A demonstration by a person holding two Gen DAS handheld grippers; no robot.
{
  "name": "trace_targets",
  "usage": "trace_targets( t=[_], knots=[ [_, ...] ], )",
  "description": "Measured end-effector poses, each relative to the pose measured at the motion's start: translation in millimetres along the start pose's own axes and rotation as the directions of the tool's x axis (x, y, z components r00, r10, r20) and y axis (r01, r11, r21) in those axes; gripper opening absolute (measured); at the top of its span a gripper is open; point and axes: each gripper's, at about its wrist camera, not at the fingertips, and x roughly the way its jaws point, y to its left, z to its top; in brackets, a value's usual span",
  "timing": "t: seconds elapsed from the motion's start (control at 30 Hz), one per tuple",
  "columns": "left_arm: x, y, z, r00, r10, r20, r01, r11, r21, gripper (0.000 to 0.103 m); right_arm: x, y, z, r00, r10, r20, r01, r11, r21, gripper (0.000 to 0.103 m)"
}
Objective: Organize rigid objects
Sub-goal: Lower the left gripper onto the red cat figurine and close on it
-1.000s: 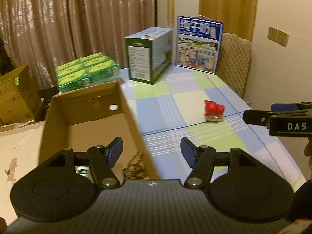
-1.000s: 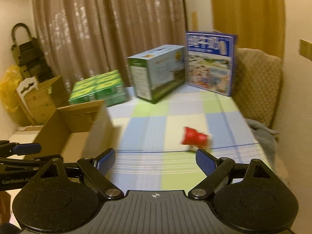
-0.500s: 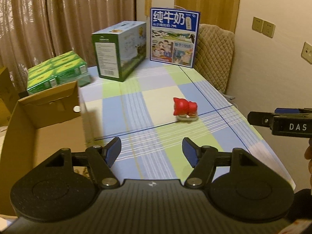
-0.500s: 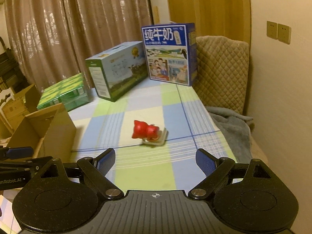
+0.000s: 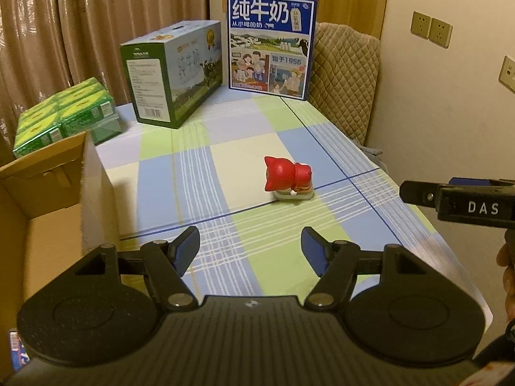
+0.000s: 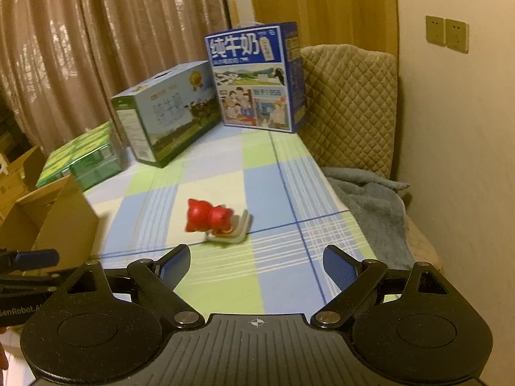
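Observation:
A small red toy figure (image 5: 287,177) on a grey base stands on the checked tablecloth, mid-table; it also shows in the right wrist view (image 6: 209,217), blurred. My left gripper (image 5: 250,251) is open and empty, short of the toy and above the table's near part. My right gripper (image 6: 256,268) is open and empty, close to the toy, which lies just ahead and left of its centre. The right gripper's side shows at the right edge of the left wrist view (image 5: 457,199). An open cardboard box (image 5: 48,193) stands at the table's left edge.
At the back stand a blue milk carton case (image 5: 272,45), a green-white case (image 5: 173,70) and green shrink-wrapped packs (image 5: 64,115). A quilted chair (image 6: 351,106) with a grey blanket (image 6: 370,199) is at the right, next to the wall.
Both grippers have swung right, away from the cardboard box, and moved toward the red toy, which now looks larger and nearer. Both stay open.

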Motion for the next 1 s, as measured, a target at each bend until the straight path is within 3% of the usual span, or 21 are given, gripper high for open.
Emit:
trace_targets(
  t=[0.67, 1.0],
  knots=[
    [88.0, -11.9, 13.3, 1.0, 0.002, -0.022, -0.003, 0.999, -0.042, 0.065, 93.7, -36.3, -6.1, 0.995, -0.045, -0.089, 0.05, 0.997, 0.054, 0.087],
    [125.8, -20.7, 17.4, 0.999, -0.037, 0.038, 0.037, 0.999, -0.003, 0.065, 120.7, -53.1, 0.4, 0.993, -0.087, -0.081, 0.091, 0.995, 0.046, 0.087]
  ],
)
